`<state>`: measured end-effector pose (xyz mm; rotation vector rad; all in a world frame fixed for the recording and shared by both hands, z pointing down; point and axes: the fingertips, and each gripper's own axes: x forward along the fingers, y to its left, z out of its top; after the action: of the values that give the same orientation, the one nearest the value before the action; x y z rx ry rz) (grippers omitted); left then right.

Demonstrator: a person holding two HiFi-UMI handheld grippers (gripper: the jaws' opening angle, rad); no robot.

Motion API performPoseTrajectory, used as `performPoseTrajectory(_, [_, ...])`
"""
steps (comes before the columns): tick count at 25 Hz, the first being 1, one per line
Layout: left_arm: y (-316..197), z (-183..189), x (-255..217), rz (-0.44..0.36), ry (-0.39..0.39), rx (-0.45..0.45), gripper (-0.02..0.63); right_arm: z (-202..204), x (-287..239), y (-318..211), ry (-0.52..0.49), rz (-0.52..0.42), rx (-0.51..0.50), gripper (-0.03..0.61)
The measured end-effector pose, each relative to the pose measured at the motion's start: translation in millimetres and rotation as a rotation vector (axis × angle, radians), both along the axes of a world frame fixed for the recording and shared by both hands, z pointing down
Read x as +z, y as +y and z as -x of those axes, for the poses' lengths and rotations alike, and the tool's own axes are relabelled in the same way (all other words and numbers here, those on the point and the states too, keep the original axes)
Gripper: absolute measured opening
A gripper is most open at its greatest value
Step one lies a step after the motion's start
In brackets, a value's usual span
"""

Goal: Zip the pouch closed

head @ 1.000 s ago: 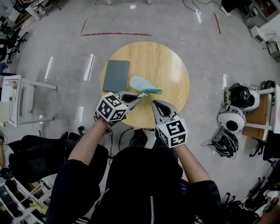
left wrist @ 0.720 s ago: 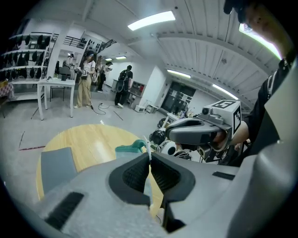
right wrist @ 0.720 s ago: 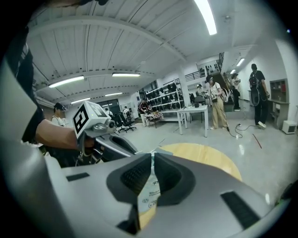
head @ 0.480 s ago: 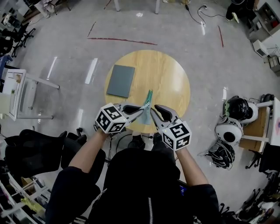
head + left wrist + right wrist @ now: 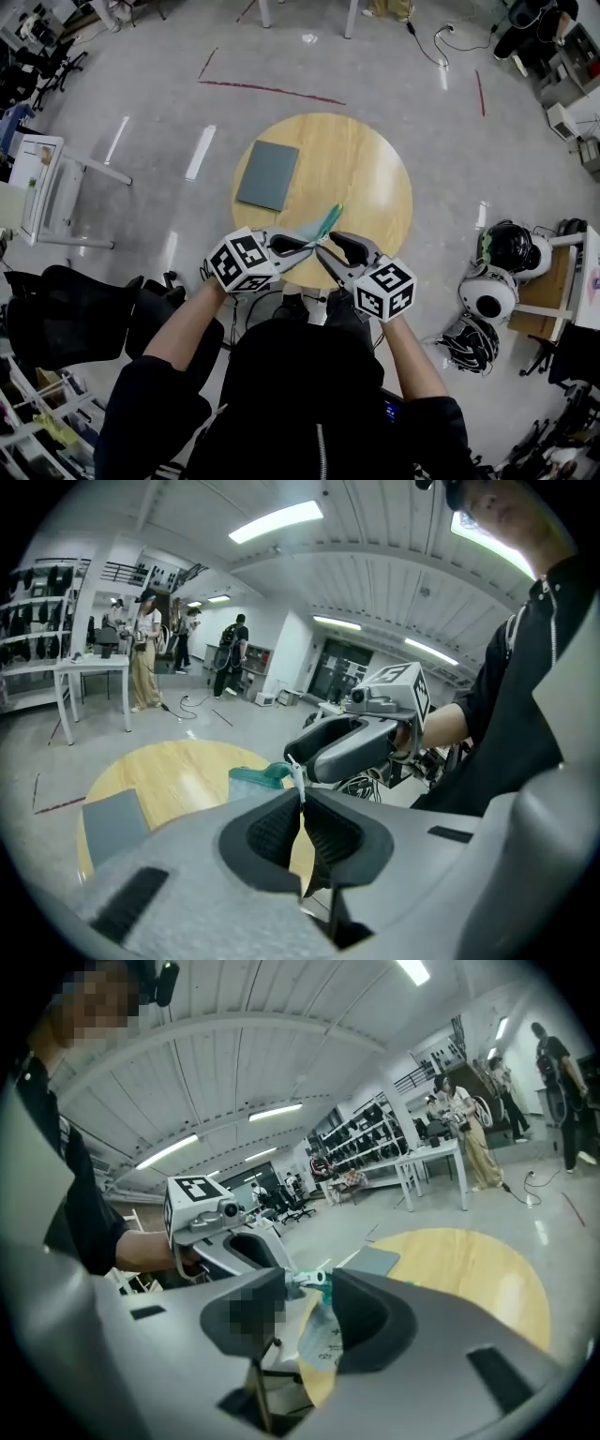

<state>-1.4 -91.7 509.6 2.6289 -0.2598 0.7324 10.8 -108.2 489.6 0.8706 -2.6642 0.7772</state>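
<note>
The left claw [image 5: 306, 244] was found closed on the thin edge of the teal pouch [image 5: 328, 222]. In the left gripper view, the ribbed pads [image 5: 323, 832] were seen pressed together on that edge, with the rest of the pouch [image 5: 255, 782] standing beyond the tips.

The pouch was held clear of the round wooden table [image 5: 370, 178], above its near rim, and was seen edge-on from the head view, tilted up and away from the person.

The right claw [image 5: 327, 247] was noted with its jaws wide apart, having just been opening. In the right gripper view [image 5: 309, 1309], the pouch's corner [image 5: 323, 1337] and a small pale tab [image 5: 312, 1279] were seen in the gap between the pads, with neither pad pressed on them. The tips of the two claws were recorded just beside each other at the pouch.

A grey flat pad [image 5: 268, 175] was seen lying on the far left part of the table, well apart from the pouch. Helmets [image 5: 511, 246] were noted on the floor [image 5: 450, 122] to the right.
</note>
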Motion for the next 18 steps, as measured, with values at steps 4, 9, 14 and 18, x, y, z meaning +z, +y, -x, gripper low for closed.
performPoseTrajectory(4, [8.3,2.6,2.1,0.003,-0.021,0.051,0.017,5.7,1.7,7.0,-0.003,0.017,-0.037,0.105])
performPoseTrajectory(9, [13.1,9.6,8.1,0.014,-0.033,0.057,0.018,4.8,1.9,11.7,0.022,-0.008,-0.045,0.027])
performPoseTrajectory(14, [15.8,13.3,11.1,0.003,-0.044,0.073,0.018,12.2,4.0,18.5,0.041,-0.025,-0.073,0.009])
performPoseTrajectory(18, [17.2,12.9,7.4,-0.011,-0.042,0.087,0.018,13.1,1.9,20.0,0.051,-0.037,-0.08,0.009])
